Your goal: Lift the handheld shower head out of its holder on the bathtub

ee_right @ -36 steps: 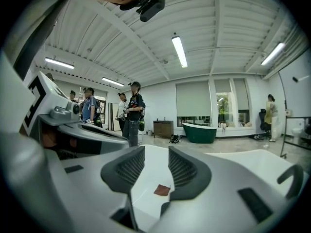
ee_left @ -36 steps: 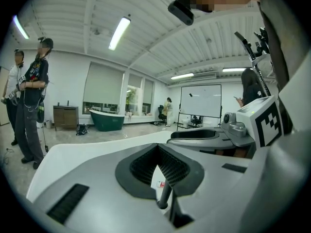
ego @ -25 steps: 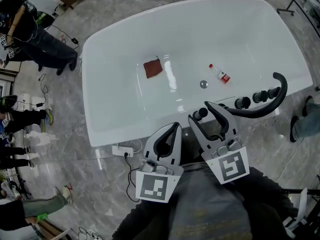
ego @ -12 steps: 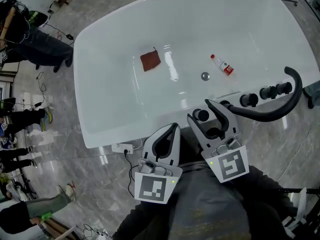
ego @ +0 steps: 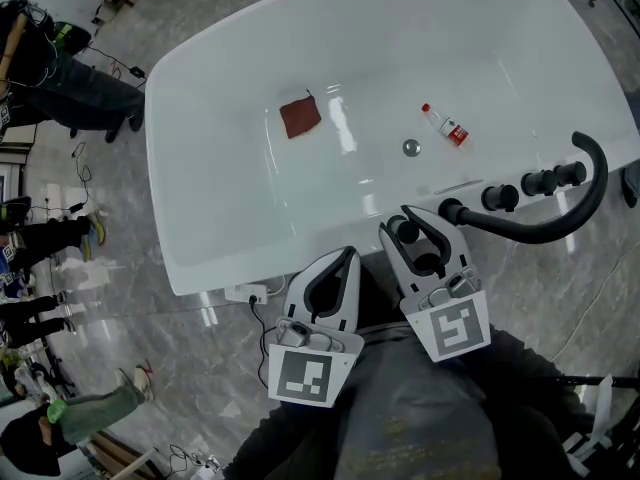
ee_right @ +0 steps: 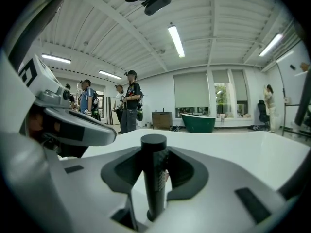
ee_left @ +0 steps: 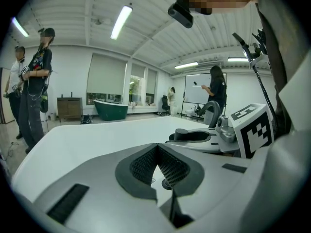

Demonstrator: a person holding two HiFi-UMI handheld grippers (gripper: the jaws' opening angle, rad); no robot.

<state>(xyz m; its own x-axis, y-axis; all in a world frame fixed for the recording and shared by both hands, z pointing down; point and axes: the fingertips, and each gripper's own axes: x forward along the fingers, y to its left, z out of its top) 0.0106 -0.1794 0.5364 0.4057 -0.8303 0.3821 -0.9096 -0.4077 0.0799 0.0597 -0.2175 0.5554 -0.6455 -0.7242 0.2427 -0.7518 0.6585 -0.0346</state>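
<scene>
The handheld shower head (ego: 405, 231) is a black cylinder standing upright in its holder on the near rim of the white bathtub (ego: 230, 258). My right gripper (ego: 400, 223) has just been closing, and its pads now sit on both sides of the cylinder. In the right gripper view the shower head (ee_right: 154, 174) fills the gap between the jaws of the right gripper (ee_right: 155, 178). My left gripper (ego: 350, 254) hangs to the left, over the tub's near edge, shut with nothing in it. In the left gripper view the left gripper (ee_left: 158, 152) has its pads pressed together.
A black faucet (ego: 560, 218) with a curved spout and three knobs (ego: 538, 182) stands on the rim right of the shower head. Inside the tub lie a red-brown cloth (ego: 301, 117), a small bottle (ego: 443, 126) and the drain (ego: 410, 148). People (ego: 60, 68) stand on the floor at left.
The right gripper's jaws have narrowed onto the black shower head, which stood between them before. The left gripper has stayed shut in about the same place.
</scene>
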